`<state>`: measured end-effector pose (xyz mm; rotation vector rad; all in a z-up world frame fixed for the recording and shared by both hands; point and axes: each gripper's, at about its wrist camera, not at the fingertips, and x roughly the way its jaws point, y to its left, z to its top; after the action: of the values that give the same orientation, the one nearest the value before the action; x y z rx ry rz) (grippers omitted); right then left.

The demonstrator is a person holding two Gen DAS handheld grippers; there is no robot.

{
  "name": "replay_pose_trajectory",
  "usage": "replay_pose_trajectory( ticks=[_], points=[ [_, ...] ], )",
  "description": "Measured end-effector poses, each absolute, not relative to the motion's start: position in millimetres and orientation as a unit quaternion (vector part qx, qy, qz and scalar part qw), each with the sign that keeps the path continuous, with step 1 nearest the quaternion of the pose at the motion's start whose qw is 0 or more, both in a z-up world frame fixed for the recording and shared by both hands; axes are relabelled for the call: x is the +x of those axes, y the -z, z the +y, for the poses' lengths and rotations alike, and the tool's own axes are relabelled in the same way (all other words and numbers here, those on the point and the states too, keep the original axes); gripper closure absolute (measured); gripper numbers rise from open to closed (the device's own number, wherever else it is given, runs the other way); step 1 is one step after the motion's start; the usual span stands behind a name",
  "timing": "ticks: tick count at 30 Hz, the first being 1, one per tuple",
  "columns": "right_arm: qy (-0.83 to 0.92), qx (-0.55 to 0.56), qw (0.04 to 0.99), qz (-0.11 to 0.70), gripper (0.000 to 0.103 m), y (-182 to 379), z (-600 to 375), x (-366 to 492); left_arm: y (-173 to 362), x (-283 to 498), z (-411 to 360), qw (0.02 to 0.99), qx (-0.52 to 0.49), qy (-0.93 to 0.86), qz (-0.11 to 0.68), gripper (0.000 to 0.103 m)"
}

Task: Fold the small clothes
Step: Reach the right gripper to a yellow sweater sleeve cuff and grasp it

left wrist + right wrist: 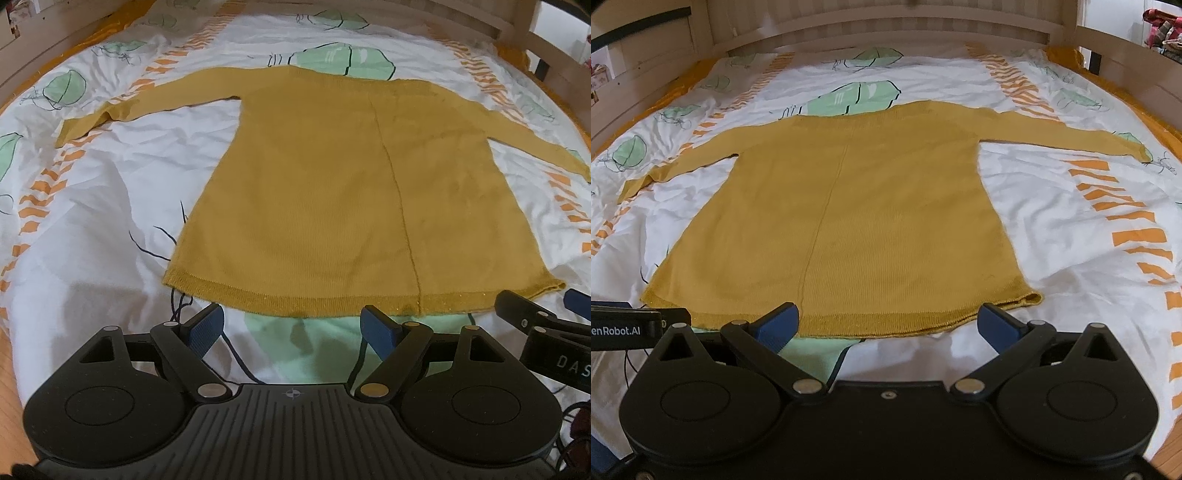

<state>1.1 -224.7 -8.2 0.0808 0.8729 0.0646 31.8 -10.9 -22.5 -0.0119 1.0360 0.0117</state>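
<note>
- The mustard-yellow knitted long-sleeved sweater (325, 177) lies flat on the white bed cover printed with green leaves and orange stripes (92, 229), filling the centre of both wrist views. The hem is at the lower edge, the neckline at the top.
- Left sleeve (144, 101): extended toward the upper left of the left wrist view, cuff slightly bent.
- Central seam line (397, 184): runs from neckline to hem.
- Right sleeve (1056, 131): extended toward the upper right of the right wrist view.
- Step in hand, as judged: the garment is spread and no fold is made yet. Folding is about to start.
- Left gripper (293, 326): blue-padded fingers spread wide, empty, held low just short of the hem, left of the seam, pointing along the garment.
- Right gripper (890, 321): fingers spread wide, empty, just before the hem (886, 321) near its right corner. Its tip also shows at the right edge of the left wrist view.
- Next move, as judged: close each gripper on a hem corner or a sleeve, taking both cloth layers, and carry it across the seam without dragging the cover.
</note>
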Motion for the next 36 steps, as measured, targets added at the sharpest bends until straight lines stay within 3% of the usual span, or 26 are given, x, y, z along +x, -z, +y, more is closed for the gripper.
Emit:
replay_pose_trajectory(
  ticks=[9,16,22,31,36],
  points=[
    [-0.112,0.207,0.857,0.458,0.001,19,-262,37,17,60,-11,0.876,-0.011,0.005,0.482,0.023],
    [-0.152,0.299,0.852,0.401,0.001,11,-320,88,2,121,-20,0.913,-0.014,0.01,0.408,0.024],
    [-0.144,0.291,0.865,0.382,0.001,12,-356,134,12,183,-40,0.934,-0.012,0.019,0.355,0.024],
    [0.022,0.197,0.916,0.349,0.001,22,-438,196,44,256,-72,0.949,0.0,0.003,0.316,0.024],
    [0.106,0.168,0.917,0.345,0.016,33,-498,229,67,284,-75,0.942,-0.013,-0.014,0.334,0.025]
  ],
)
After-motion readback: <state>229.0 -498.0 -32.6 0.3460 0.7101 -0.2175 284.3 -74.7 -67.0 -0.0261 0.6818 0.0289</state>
